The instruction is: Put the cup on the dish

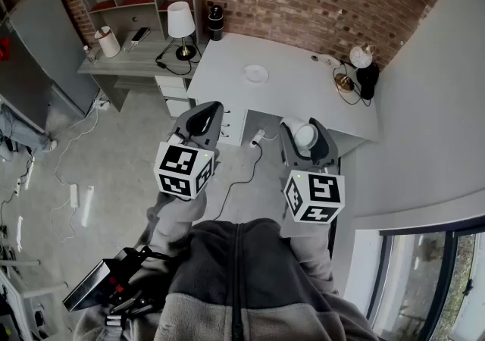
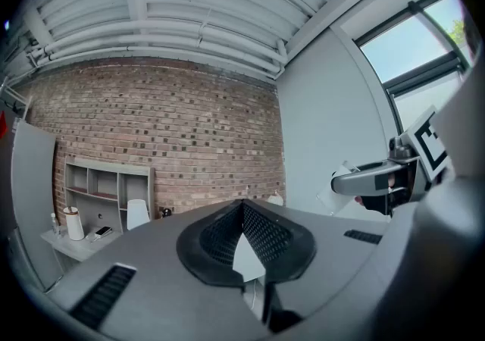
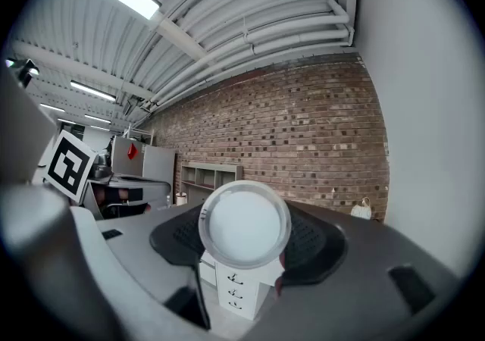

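Right gripper (image 1: 304, 127) — jaws wide, clamped on round white cup (image 3: 245, 224). Left gripper (image 1: 203, 115) — jaws together, empty. Small round white dish (image 1: 256, 73) sits on white table (image 1: 303, 93), well apart.

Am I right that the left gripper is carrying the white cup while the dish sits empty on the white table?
Not quite: the right gripper carries the white cup, as the right gripper view shows. The dish does sit empty on the white table.
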